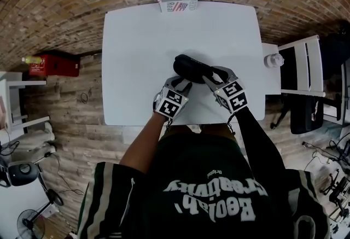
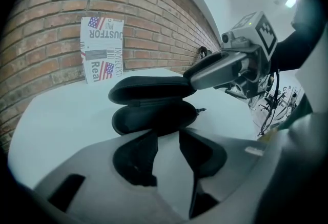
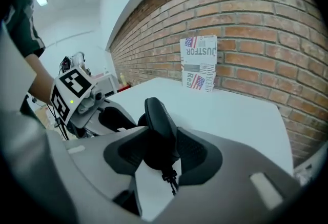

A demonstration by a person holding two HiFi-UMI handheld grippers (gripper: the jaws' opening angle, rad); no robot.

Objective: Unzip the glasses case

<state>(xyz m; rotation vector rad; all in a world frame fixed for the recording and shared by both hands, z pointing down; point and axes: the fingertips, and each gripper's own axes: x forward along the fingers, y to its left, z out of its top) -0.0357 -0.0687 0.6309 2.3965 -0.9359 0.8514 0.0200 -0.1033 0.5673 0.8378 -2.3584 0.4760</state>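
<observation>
Right claw (image 3: 159, 142) clamped on the raised lid of the glasses case (image 1: 191, 67), left claw (image 2: 168, 135) jaws apart, tips at its lower shell, case half open on the bench (image 1: 142, 41), zip pull (image 3: 169, 179) dangling.

— What's the person wearing?
— A dark green jersey (image 1: 191, 178) with white lettering and white-striped sleeve trim. There's a black long sleeve (image 1: 261, 145) on the right arm.
— And the grippers?
— The left gripper (image 1: 182, 83) and right gripper (image 1: 212, 77) have grey shells, black-lined jaws and black-and-white marker cubes (image 1: 170, 102).
</observation>
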